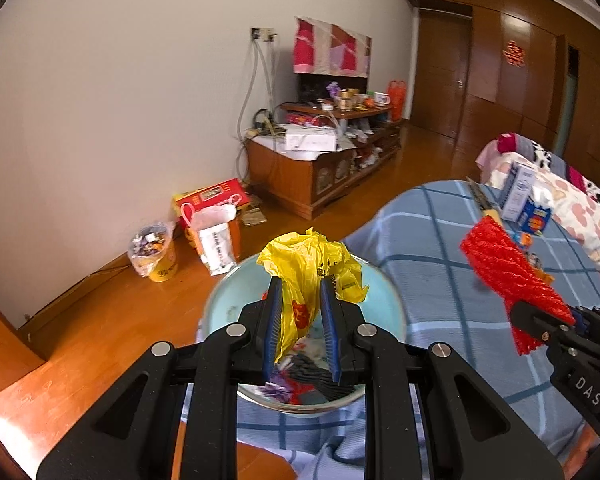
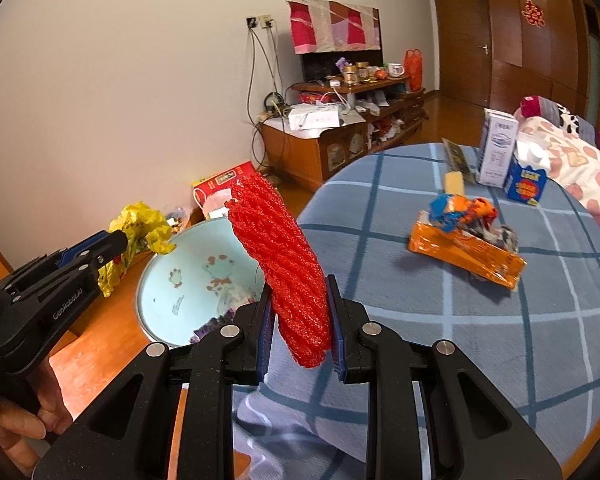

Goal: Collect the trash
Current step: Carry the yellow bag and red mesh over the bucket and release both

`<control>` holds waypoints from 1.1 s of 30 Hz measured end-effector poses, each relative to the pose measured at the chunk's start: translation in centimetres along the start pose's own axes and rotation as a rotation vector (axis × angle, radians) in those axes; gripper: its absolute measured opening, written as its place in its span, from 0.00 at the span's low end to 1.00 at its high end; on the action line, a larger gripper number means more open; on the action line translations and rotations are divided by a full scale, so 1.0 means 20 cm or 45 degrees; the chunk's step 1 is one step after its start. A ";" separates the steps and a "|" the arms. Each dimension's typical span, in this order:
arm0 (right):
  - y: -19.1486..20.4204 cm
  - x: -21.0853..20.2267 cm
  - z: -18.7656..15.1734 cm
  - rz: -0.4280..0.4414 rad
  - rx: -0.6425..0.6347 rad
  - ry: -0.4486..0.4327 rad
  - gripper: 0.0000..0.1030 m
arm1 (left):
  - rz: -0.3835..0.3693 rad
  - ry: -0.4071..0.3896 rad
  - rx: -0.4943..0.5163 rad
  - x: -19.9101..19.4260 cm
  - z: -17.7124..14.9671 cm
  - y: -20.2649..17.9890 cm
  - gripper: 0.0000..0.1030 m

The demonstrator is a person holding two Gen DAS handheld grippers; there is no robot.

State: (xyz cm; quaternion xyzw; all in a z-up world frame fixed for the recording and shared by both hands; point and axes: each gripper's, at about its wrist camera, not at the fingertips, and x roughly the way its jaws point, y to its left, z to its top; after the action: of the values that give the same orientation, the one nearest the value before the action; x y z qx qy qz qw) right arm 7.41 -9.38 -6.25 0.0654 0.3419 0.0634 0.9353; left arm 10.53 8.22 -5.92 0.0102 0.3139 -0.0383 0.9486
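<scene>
A crumpled yellow bag [image 1: 309,264] is clamped between the pads of the left gripper [image 1: 301,292] and held above the pale blue basin [image 1: 220,304], in which scraps already lie. A red net [image 2: 284,256] is gripped by the right gripper [image 2: 300,300] over the checked cloth [image 2: 500,340] beside the basin. Orange wrappers [image 2: 466,240] and two cartons [image 2: 512,160] are left farther along the cloth.

Low wooden cabinet [image 1: 300,176] against the white wall, cluttered on top. Hanging above it, a red and pink cloth [image 1: 332,48]. Left of cabinet, on the wood floor: red gift box [image 1: 212,196], then a bag-lined yellow bin [image 1: 156,256], both by the wall. Right of cabinet, well apart, a wooden door [image 1: 444,76].
</scene>
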 end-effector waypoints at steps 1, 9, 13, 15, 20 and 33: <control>0.01 0.02 0.01 0.005 -0.002 0.001 0.24 | 0.008 0.001 -0.008 0.00 0.00 0.02 0.19; 0.09 0.16 0.06 0.015 0.000 0.029 0.24 | 0.082 0.014 -0.056 0.07 0.00 0.11 0.19; 0.12 0.25 0.09 0.014 -0.008 0.058 0.24 | 0.079 0.051 -0.064 0.13 -0.02 0.12 0.19; 0.14 0.29 0.09 0.008 -0.018 0.077 0.24 | 0.078 0.069 -0.058 0.16 -0.04 0.12 0.19; 0.16 0.41 0.09 -0.004 -0.024 0.127 0.24 | 0.075 0.109 -0.058 0.24 -0.05 0.12 0.19; 0.22 0.62 0.09 0.046 -0.020 0.237 0.28 | 0.100 0.202 -0.048 0.40 -0.10 0.12 0.23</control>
State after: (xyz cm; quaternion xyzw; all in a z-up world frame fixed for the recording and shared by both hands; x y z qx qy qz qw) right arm 17.61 -3.13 -12.05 0.0581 0.4257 0.0890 0.8986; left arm 15.95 10.19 -12.23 0.0074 0.3881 0.0057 0.9216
